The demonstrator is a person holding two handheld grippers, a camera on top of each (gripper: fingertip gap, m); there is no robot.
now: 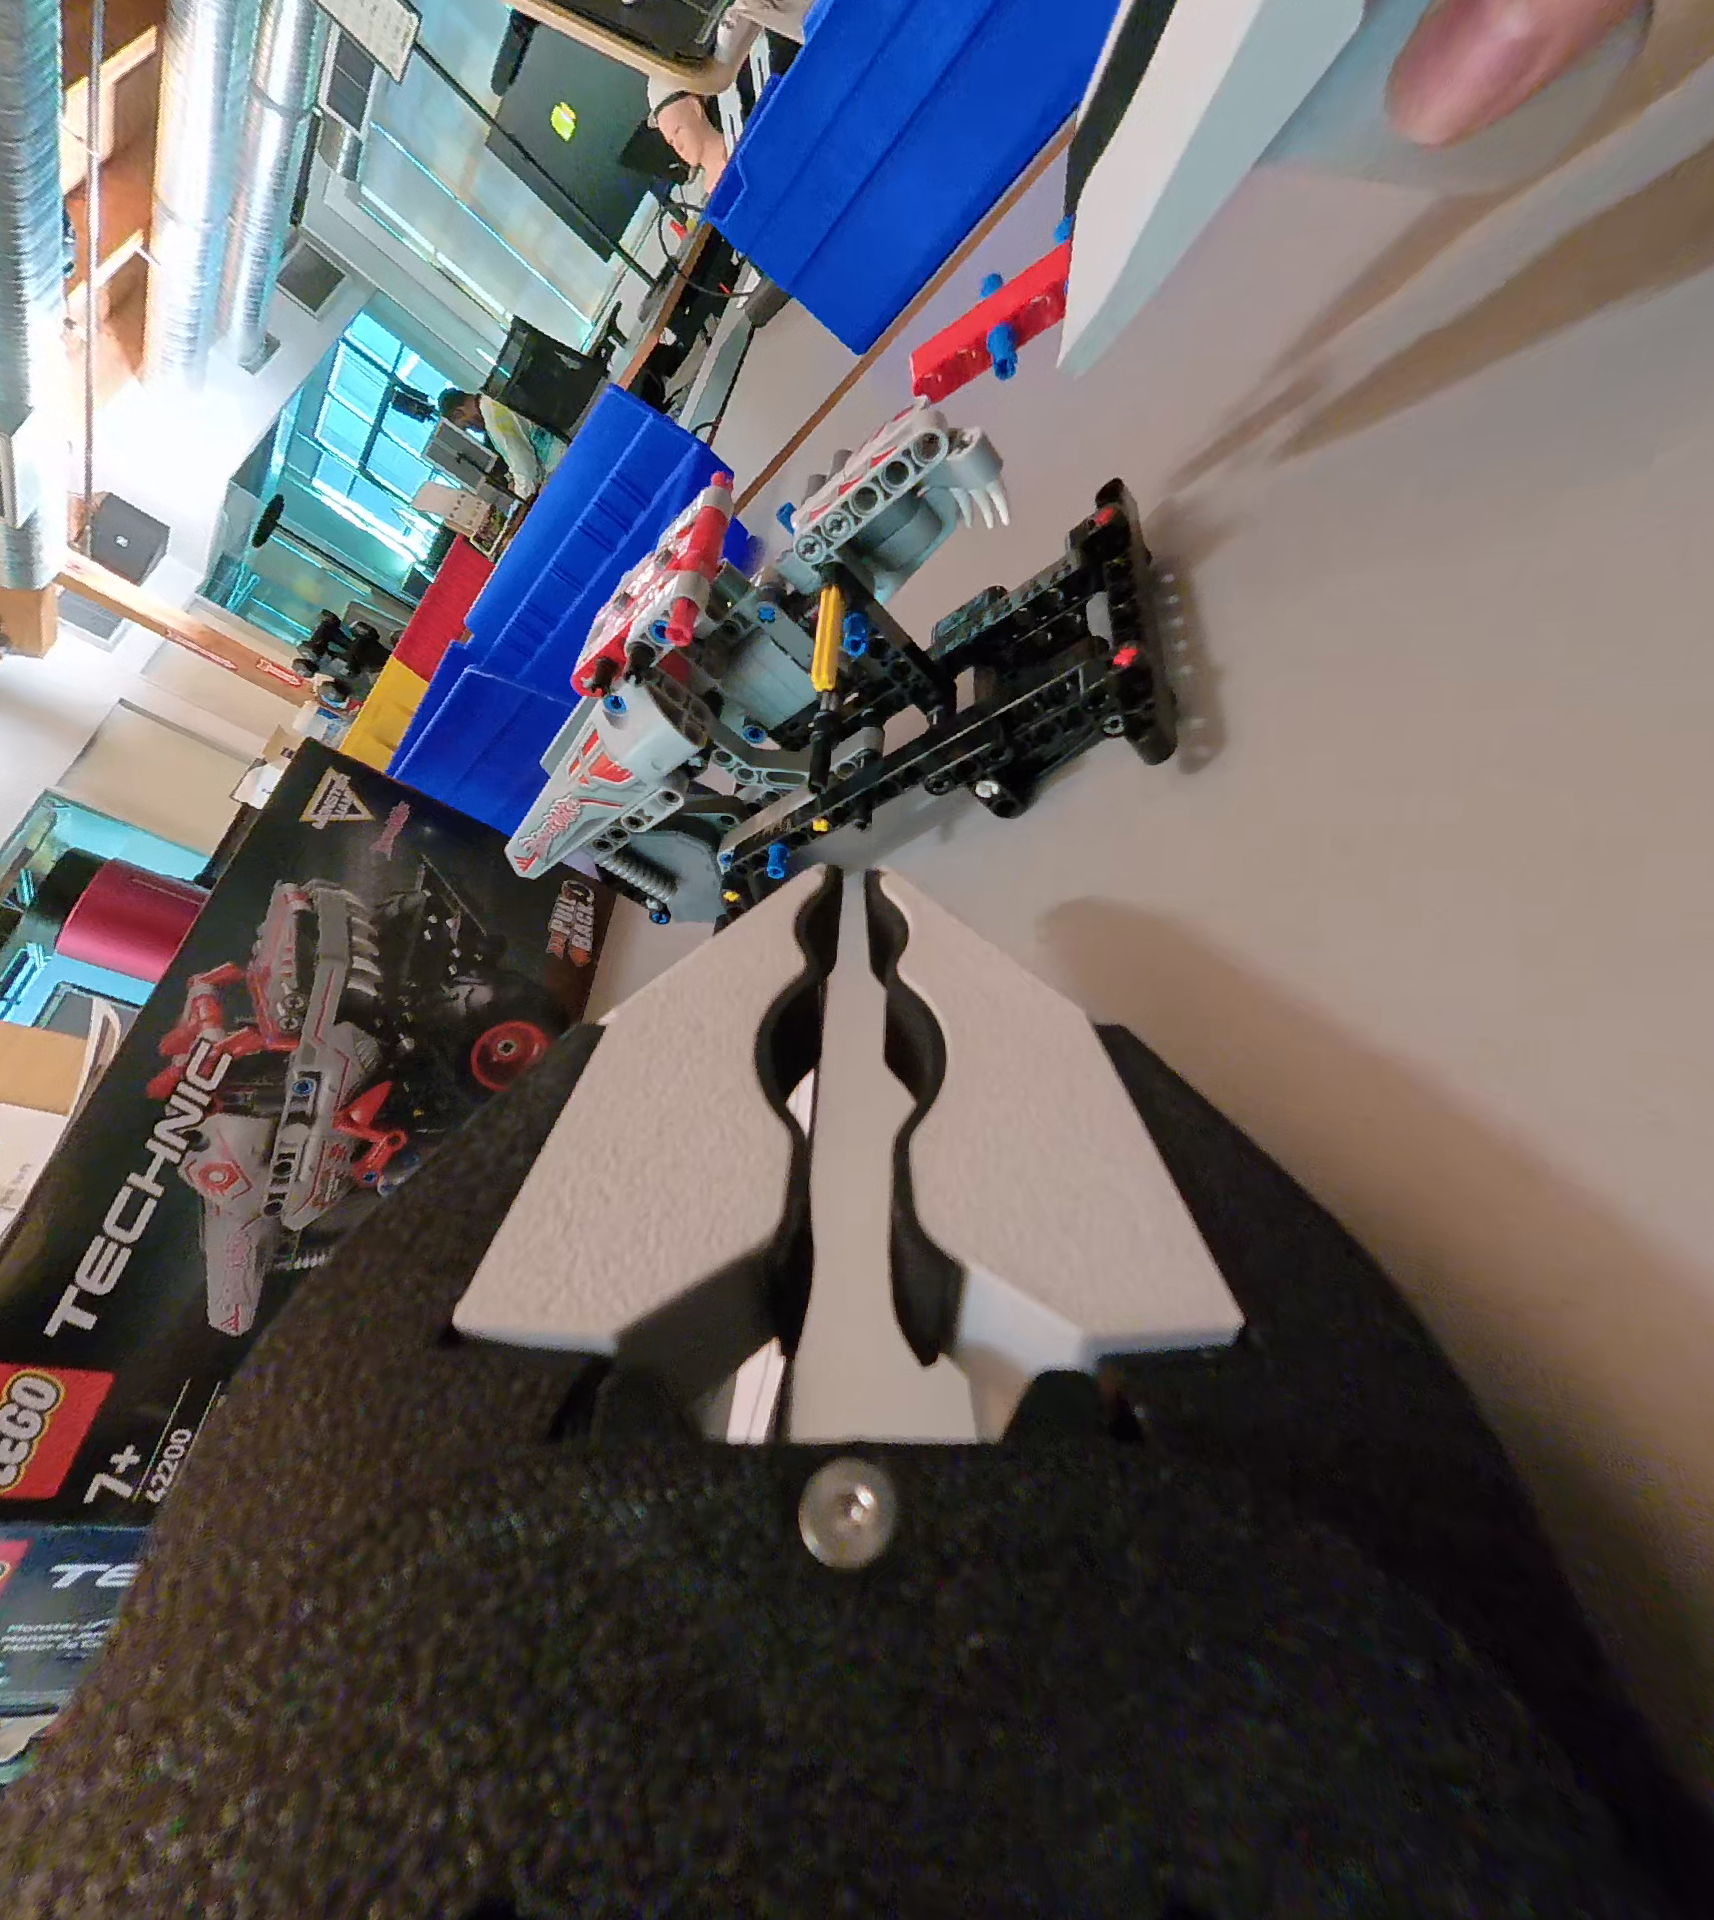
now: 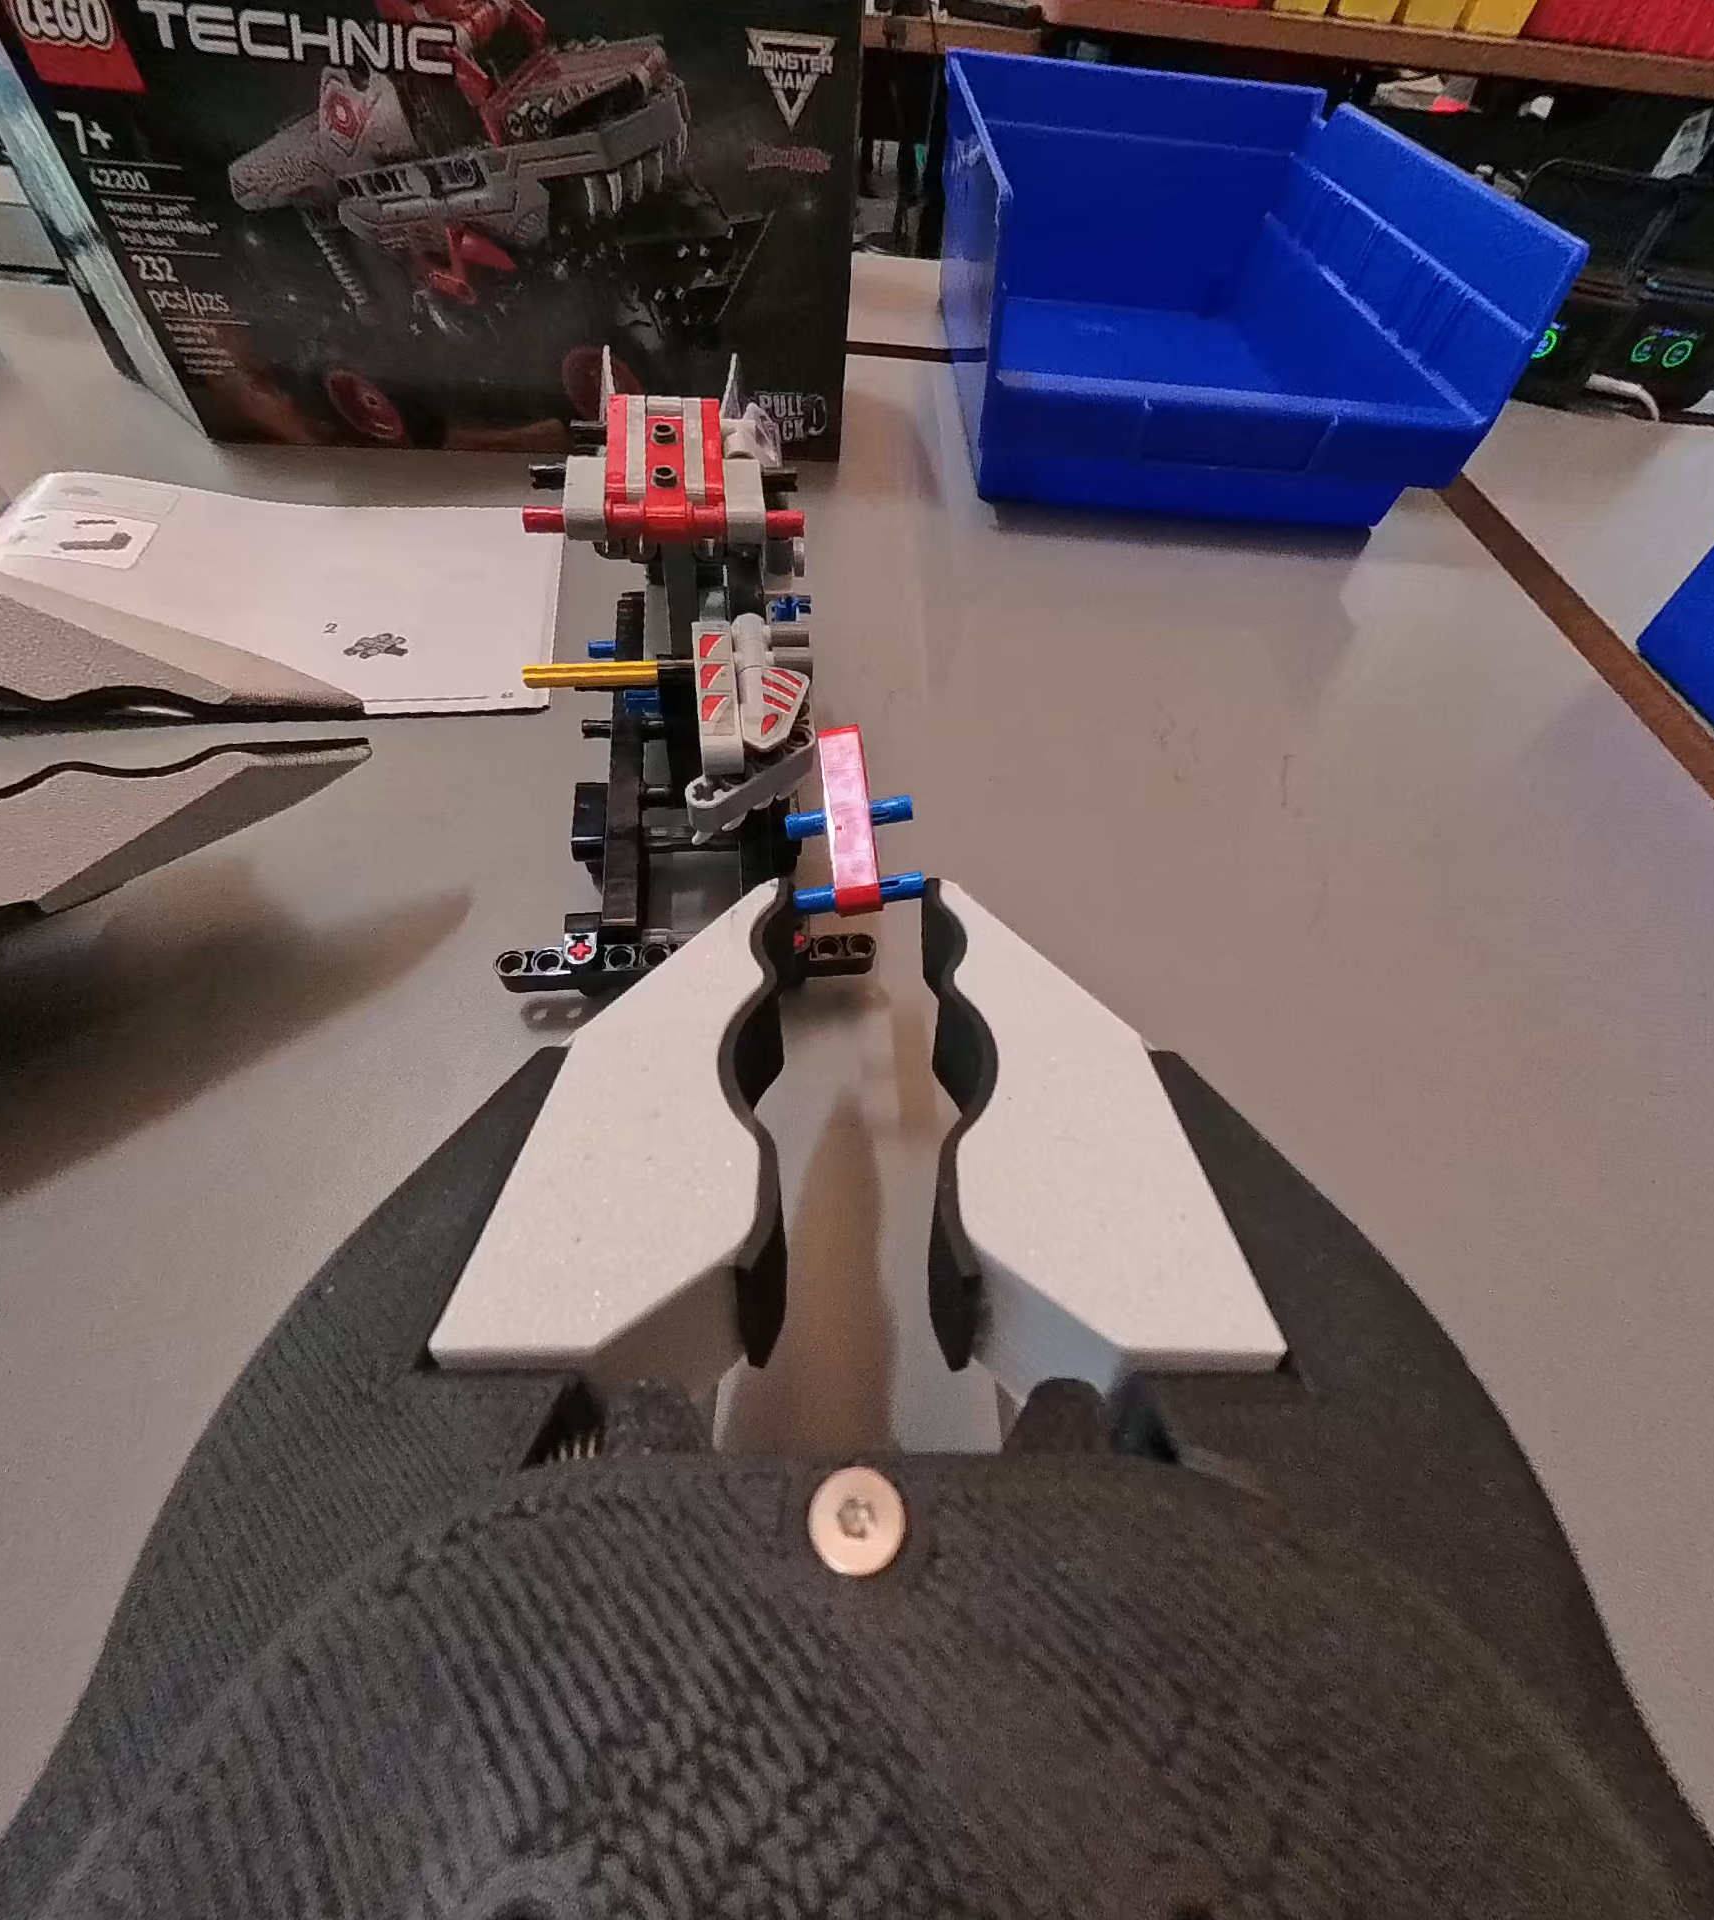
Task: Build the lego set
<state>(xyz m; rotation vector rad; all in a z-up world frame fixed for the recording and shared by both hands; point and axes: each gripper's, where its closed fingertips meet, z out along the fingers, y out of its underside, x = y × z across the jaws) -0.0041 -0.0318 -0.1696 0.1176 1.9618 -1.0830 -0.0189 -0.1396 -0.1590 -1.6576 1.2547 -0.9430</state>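
**Red beam pinched beside the half-built truck**

Nearest the lens in the left wrist view, the left hand-held gripper (image 1: pixel 851 883) had its two grey fingers pressed almost together, with only a thin slit between them and nothing in it. Just beyond the tips, the partly built lego model (image 1: pixel 832 665) sat on the grey table (image 1: pixel 1455 831). The lego box (image 1: pixel 240 1122) lay to the left of the model, and blue bins (image 1: pixel 572 644) stood farther off. At the far right, the right hand-held gripper (image 1: pixel 1063 249) held a red beam (image 1: pixel 988 332) with blue pins.

Closest in the right wrist view, the right hand-held gripper (image 2: pixel 858 896) pinched the near end of the red beam (image 2: pixel 853 821), its fingertips on the blue pin ends. That beam was just right of the lego model (image 2: pixel 687 707), near its grey side piece. An open instruction booklet (image 2: pixel 313 582) lay to the left. Behind it stood the lego box (image 2: pixel 479 208), and a blue bin (image 2: pixel 1217 312) sat at the far right. The left hand-held gripper (image 2: pixel 359 727) entered from the left, nearly closed.
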